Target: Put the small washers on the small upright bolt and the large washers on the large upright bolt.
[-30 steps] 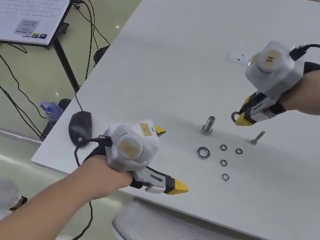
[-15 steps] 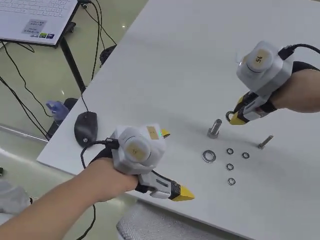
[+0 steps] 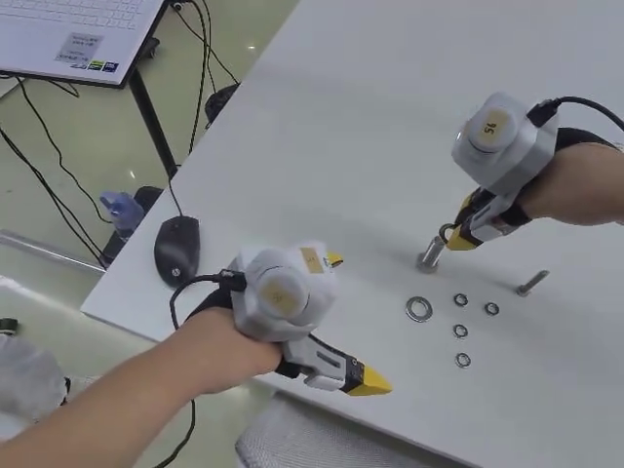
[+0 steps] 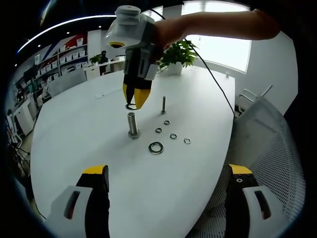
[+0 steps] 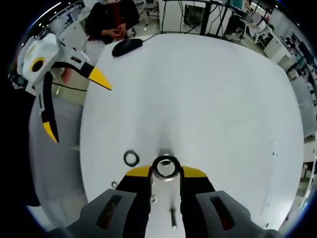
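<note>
Washer [image 5: 154, 167] now level over upright bolt [image 4: 132, 124]

Bright, even indoor light covers the white tabletop [image 3: 341, 127]; the large upright bolt [image 4: 132, 125] casts only a faint, soft shadow. A window [image 4: 218, 44] glares blown-out white. Both gripper views bend strongly toward their edges.

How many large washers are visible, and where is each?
2. One large washer lies flat on the table near the large bolt; the other is held in the right claw just above that bolt. None seems hidden.
</note>
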Demonstrator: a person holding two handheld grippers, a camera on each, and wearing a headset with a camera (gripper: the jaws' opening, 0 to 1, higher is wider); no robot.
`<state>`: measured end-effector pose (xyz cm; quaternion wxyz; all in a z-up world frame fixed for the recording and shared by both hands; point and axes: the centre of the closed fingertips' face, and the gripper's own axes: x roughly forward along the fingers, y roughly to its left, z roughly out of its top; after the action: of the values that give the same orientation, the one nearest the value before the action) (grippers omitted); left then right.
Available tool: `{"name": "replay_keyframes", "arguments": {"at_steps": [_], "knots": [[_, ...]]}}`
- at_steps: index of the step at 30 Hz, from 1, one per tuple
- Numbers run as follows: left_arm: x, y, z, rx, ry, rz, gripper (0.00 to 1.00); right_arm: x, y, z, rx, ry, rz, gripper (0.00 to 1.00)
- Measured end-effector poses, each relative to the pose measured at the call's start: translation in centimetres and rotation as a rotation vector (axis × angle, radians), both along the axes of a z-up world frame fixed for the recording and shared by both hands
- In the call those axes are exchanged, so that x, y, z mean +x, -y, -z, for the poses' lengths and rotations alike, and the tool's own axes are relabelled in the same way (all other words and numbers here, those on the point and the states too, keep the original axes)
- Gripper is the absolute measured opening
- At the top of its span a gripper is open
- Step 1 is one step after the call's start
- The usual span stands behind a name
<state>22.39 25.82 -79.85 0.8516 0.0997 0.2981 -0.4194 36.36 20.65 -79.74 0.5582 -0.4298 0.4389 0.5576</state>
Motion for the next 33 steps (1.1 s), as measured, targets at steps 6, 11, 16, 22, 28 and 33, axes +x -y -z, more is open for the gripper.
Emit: {"name": "replay_keyframes", "arguments": {"at_steps": [6,11,16,22,28,33], "knots": [[-0.2,0.3,0.2,-0.002,-0.002,0.008,0.97,-0.1,-0.5,0.9,-0.024,0.007,-0.024,0.21],[-0.3,0.2,0.3,0.002,-0.009,0.009,0.96,0.0,-0.7,1.6,-0.045,0.009,-0.036,0.21],[-0.5,0.0,0.2,-0.002,-0.011,0.003,0.96,-0.2,-0.9,2.0,-0.055,0.012,-0.045,0.21],[-0.6,-0.2,0.3,-0.004,-0.017,-0.003,0.95,-0.1,-0.6,2.6,-0.079,0.018,-0.051,0.21],[-0.7,-0.1,0.3,-0.005,-0.023,-0.004,0.94,-0.2,-0.5,3.4,-0.096,0.018,-0.057,0.21],[-0.6,-0.1,0.3,-0.006,-0.025,-0.003,0.93,0.0,-0.4,3.8,-0.106,0.017,-0.057,0.21]]}}
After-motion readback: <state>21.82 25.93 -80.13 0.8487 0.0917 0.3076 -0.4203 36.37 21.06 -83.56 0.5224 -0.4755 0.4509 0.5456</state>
